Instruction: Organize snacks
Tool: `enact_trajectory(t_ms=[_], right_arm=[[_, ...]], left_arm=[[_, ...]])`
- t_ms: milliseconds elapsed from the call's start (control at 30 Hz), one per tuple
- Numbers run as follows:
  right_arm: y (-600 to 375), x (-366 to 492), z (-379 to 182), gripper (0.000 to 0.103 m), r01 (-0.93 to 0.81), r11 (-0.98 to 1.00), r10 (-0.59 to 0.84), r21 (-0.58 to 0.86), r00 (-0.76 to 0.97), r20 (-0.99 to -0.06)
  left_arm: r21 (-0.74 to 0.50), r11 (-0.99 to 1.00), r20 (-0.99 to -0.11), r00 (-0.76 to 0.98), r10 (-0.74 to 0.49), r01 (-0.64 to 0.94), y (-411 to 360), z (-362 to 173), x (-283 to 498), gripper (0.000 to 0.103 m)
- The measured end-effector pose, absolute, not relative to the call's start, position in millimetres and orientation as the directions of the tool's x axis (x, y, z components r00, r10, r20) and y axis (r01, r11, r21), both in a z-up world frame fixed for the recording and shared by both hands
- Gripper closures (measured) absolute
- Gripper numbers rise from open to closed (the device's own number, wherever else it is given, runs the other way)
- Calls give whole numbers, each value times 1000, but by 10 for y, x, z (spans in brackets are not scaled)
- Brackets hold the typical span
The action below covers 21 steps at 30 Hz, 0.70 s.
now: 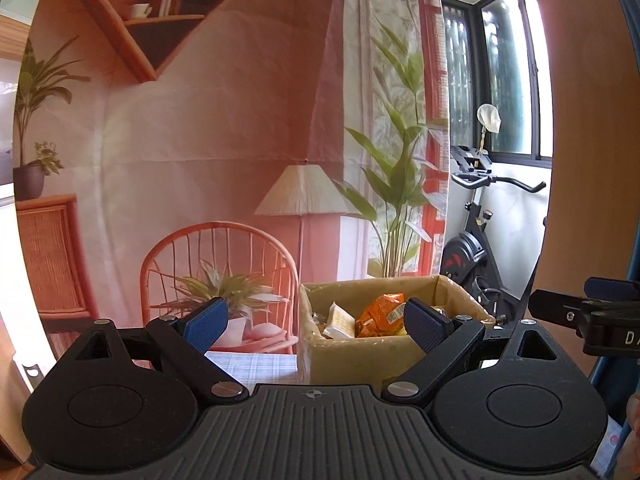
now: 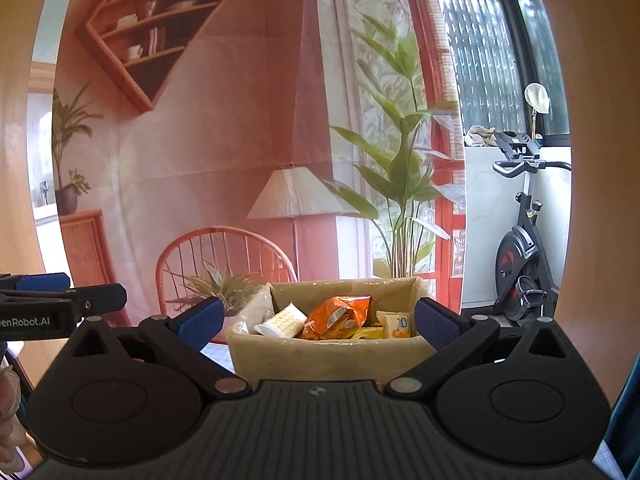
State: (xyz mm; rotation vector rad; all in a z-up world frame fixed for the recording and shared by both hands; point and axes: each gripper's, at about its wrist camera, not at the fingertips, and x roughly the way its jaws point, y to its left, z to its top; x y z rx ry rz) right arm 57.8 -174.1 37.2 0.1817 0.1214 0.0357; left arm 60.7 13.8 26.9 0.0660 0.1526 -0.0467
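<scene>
Snacks: one orange packet, one white, one box.

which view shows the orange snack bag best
The right wrist view: the orange snack bag lies clear between the blue pads, mid-box. The left wrist view shows it too, but the right-hand pad covers its right edge.

left gripper side: "enrobot.ai", start cut off; right gripper: possibly "da".
</scene>
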Motion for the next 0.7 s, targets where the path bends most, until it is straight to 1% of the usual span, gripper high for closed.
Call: enact_trajectory(t_ms=[167, 700], right_arm=[[-1692, 451, 441, 0, -24, 987, 42, 161, 993, -114], [-1716, 365, 507, 0, -17, 986, 34, 167, 995, -97]], left_arm=[[58, 997, -154, 987, -49, 59, 136, 278, 521, 7], [59, 997, -136, 990, -33, 41, 155, 324, 441, 7]])
